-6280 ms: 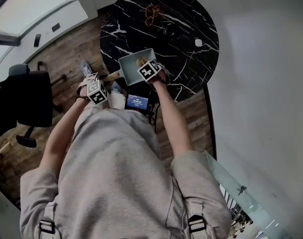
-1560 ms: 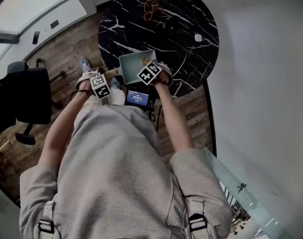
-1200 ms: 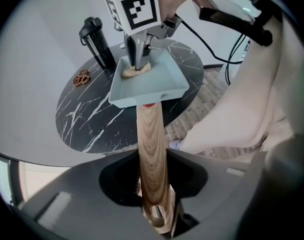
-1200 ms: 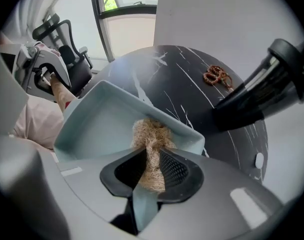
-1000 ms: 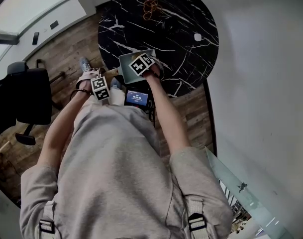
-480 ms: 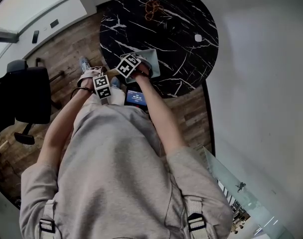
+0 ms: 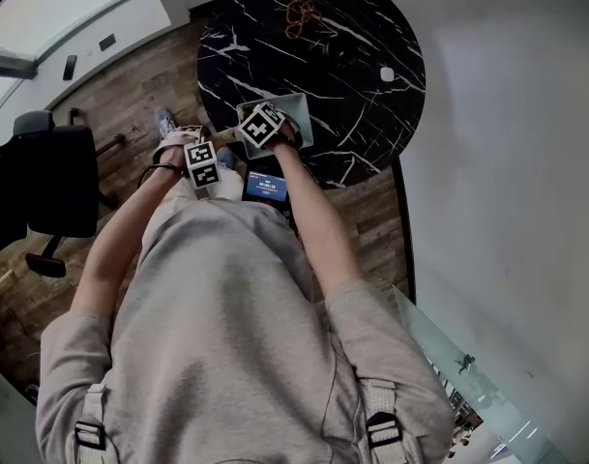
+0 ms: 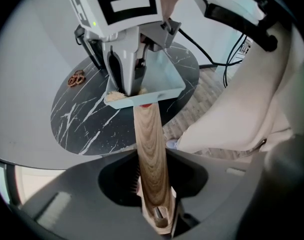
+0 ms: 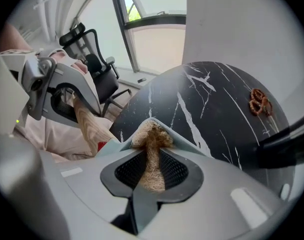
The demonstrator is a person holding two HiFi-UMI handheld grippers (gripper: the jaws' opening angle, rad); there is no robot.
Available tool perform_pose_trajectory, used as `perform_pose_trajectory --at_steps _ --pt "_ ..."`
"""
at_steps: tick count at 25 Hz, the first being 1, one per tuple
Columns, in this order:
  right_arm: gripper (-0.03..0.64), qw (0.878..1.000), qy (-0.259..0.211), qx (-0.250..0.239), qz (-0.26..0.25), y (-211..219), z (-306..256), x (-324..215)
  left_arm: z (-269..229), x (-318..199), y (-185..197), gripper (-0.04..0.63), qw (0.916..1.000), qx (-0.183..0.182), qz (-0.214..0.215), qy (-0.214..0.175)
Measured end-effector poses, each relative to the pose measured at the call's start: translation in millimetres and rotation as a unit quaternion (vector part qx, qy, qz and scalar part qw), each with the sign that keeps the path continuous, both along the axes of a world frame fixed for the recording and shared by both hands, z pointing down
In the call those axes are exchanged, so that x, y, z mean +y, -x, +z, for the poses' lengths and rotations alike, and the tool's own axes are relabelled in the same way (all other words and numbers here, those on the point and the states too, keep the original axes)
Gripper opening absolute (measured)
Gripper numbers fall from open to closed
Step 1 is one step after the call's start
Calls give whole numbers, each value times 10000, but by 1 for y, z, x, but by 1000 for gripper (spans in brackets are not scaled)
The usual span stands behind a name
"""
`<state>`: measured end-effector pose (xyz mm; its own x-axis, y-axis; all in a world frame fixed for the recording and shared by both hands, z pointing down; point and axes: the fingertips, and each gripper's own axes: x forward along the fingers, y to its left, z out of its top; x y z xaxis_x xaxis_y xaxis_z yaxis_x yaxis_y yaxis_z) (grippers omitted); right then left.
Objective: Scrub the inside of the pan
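Scrub step is on: L gripper (image 8: 154, 204) squeezes the pan's wood handle (image 8: 149, 154), pan (image 8: 161, 79) just ahead at the worktop (image 9: 216, 114) edge, R gripper (image 9: 151, 171) pinches the scrubber (image 9: 152, 136) inside it; next prob. rub back & forth w/ push.

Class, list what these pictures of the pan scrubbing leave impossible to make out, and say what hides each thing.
- Most of the inside floor of the pale grey square pan: in the head view, covered by the marker cube of the right tool; in the right gripper view, hidden behind the tan fibre scrubber and tool body.
- Brown tangled item on the round black marble table: too small to identify in any view.
- Small white object: too small, head view.
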<state>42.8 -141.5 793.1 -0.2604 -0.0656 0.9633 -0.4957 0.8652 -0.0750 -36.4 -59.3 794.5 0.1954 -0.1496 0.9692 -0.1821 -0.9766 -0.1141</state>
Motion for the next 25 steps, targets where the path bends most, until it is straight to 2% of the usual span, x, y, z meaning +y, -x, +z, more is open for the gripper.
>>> perform_pose_trajectory --at_steps 6,9,12,14,16,18,20,25 --pt "94 9987 -2 -503 128 1 -3 1 0 3 0 121 9999 -79 20 59" --pt "92 9957 -52 -811 437 1 -3 -3 1 3 0 121 9998 -143 -7 106" --pt "91 9918 102 -1082 676 0 -8 -4 3 4 2 121 9996 -208 -42 172" --pt "92 9841 332 -1541 824 3 -14 -3 5 5 3 118 9994 -220 -114 226" --pt "94 9641 455 -2419 998 15 -34 -4 5 5 4 113 9992 -174 -232 271" --pt "95 9419 206 -3122 1219 18 -59 -13 3 5 3 112 9990 -86 -334 272" --pt "97 9337 -163 -3296 1388 9 -75 -23 2 3 2 112 9985 74 -470 277" --pt "100 9345 -475 -3186 1515 -19 -80 -21 -8 3 5 130 9948 519 -820 318"
